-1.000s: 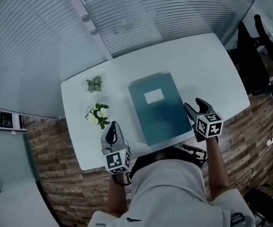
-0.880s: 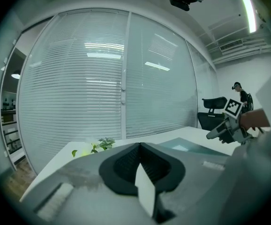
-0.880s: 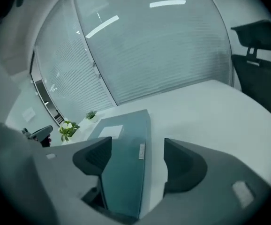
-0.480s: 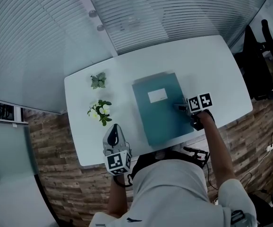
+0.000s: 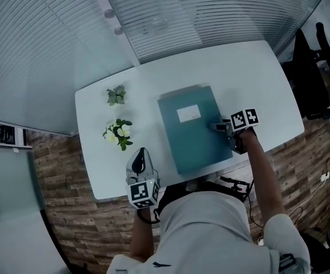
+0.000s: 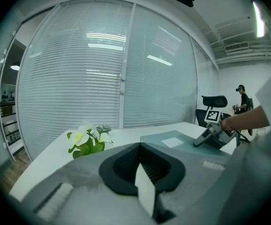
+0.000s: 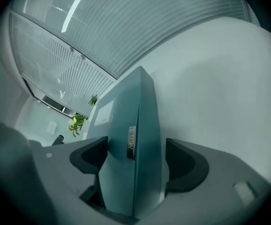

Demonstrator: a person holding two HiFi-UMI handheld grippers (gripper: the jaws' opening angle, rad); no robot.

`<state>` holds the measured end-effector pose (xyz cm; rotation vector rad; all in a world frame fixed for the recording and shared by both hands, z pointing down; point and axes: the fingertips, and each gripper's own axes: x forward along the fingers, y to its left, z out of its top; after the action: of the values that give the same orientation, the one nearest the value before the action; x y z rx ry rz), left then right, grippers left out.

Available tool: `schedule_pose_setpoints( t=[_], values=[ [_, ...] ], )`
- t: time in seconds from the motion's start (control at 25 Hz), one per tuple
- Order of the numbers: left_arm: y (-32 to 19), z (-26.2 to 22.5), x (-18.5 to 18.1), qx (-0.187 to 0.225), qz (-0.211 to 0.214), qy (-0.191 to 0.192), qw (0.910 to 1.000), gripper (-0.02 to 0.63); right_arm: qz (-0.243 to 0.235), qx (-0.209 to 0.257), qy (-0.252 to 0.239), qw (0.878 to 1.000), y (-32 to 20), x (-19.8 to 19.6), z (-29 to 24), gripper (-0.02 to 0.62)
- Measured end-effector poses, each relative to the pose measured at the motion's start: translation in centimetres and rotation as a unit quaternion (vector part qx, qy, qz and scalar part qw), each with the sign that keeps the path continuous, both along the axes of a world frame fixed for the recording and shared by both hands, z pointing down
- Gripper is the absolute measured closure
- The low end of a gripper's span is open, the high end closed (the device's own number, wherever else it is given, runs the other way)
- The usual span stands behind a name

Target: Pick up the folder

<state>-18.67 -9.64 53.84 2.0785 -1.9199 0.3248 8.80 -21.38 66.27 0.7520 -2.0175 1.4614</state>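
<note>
Overhead, slatted blinds (image 5: 170,10) fill the far side, and a brick-patterned floor (image 5: 56,170) runs round the near side. Between them stands a white table (image 5: 250,73) with rounded corners.

On the table, right of centre, a teal folder (image 5: 190,133) lies flat with its long sides running away from the person. Its near end reaches almost to the table's near edge.

At the folder's right long edge sits the right claw (image 5: 216,127), tilted downward, its marker cube facing up. Its jaws stand wide apart and straddle that edge. One jaw lies over the top cover, and the other is down beside the thick spine, next to the table. They have just been closing slightly with the folder between them. A pale sliver shows between the spine and the jaw beside it, so no squeeze is visible.

Well left of the folder, the left claw (image 5: 140,156) hovers above the table's near edge, its jaws shut together on nothing.

Further left, white flowers (image 5: 118,135) with green leaves stand on the table, and a smaller green plant (image 5: 116,95) sits just beyond them.

Smallest is a white label (image 5: 188,113) on the far half of the folder's cover.
</note>
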Motion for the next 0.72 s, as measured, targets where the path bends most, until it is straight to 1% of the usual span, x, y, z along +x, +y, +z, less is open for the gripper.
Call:
schedule_pose_setpoints(
  t=[0.08,0.28,0.36,0.44,0.52,0.56,0.6,0.72],
  values=[
    [-0.2,0.4,0.3,-0.010,0.012,0.010,0.9998,0.600,0.004,0.003,-0.001,1.000,0.0,0.0,0.0,0.204],
    [-1.2,1.7,1.6,-0.041,0.044,0.057,0.9966,0.600,0.005,0.004,-0.002,1.000,0.0,0.0,0.1,0.206],
    [-1.8,2.4,2.2,-0.059,0.052,0.085,0.9933,0.600,0.006,0.006,-0.003,1.000,0.0,0.1,0.0,0.206],
    [-2.4,3.2,3.0,-0.084,0.060,0.125,0.9868,0.599,0.006,0.006,-0.003,1.000,0.0,0.0,0.0,0.206],
    [-2.8,4.2,4.2,-0.113,0.076,0.173,0.9754,0.499,0.006,0.006,-0.003,1.000,0.0,0.0,0.1,0.207],
    [-3.0,4.6,4.9,-0.128,0.086,0.194,0.9689,0.471,0.006,0.006,-0.003,1.000,0.0,0.0,0.1,0.207],
    [-3.2,5.0,5.5,-0.141,0.095,0.210,0.9630,0.421,0.007,0.006,-0.004,1.000,0.0,0.0,0.0,0.207],
    [-3.7,5.9,7.2,-0.173,0.119,0.239,0.9481,0.325,0.007,0.008,-0.005,1.000,0.0,0.1,0.0,0.207]
  ],
)
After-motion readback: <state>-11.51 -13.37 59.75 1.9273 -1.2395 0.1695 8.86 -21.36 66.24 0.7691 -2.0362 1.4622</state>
